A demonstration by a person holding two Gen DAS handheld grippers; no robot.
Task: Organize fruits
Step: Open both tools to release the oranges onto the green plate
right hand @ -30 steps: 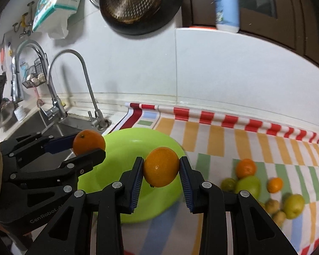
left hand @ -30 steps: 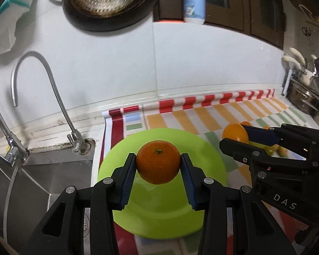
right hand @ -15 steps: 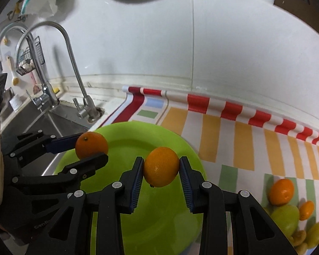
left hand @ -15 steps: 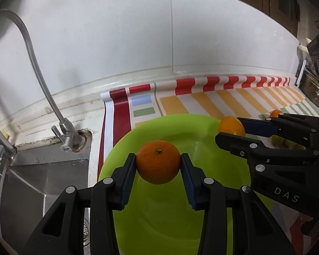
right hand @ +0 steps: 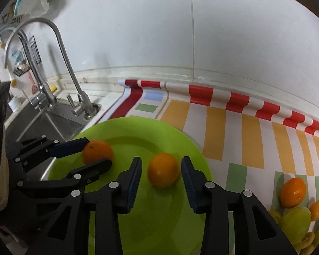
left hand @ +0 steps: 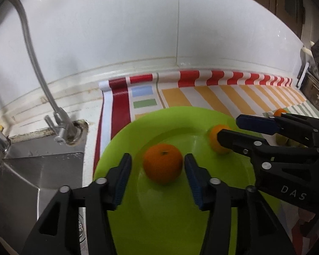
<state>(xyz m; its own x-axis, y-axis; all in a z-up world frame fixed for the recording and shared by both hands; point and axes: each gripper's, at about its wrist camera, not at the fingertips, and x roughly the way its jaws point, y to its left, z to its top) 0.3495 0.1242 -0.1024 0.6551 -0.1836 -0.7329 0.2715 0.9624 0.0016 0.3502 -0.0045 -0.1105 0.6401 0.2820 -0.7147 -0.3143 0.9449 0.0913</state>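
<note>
A lime green plate (left hand: 202, 114) lies on the striped cloth beside the sink. In the left wrist view my left gripper (left hand: 157, 156) hangs low over the plate with its jaws opening. A tangerine (left hand: 162, 163) lies between the pads with a gap on each side. My right gripper (right hand: 161, 159) is also opening over the plate (right hand: 180, 136). A paler orange (right hand: 163, 170) sits loose between its pads. Each view shows the other gripper: the right gripper (left hand: 242, 130) with its orange (left hand: 217, 138), the left gripper (right hand: 89, 152) with its tangerine (right hand: 97, 151).
A steel sink (left hand: 38, 170) with a curved faucet (left hand: 59, 125) borders the plate on the left. On the striped cloth (right hand: 234, 127) to the right lies a heap of fruit: an orange (right hand: 293, 192), a small orange (right hand: 316, 210), green fruits (right hand: 295, 218). The white wall stands close behind.
Both grippers sank toward the plate, then held still. Both pairs of jaws have opened and let go of their oranges, which now sit lower, blurred, between the pads.
</note>
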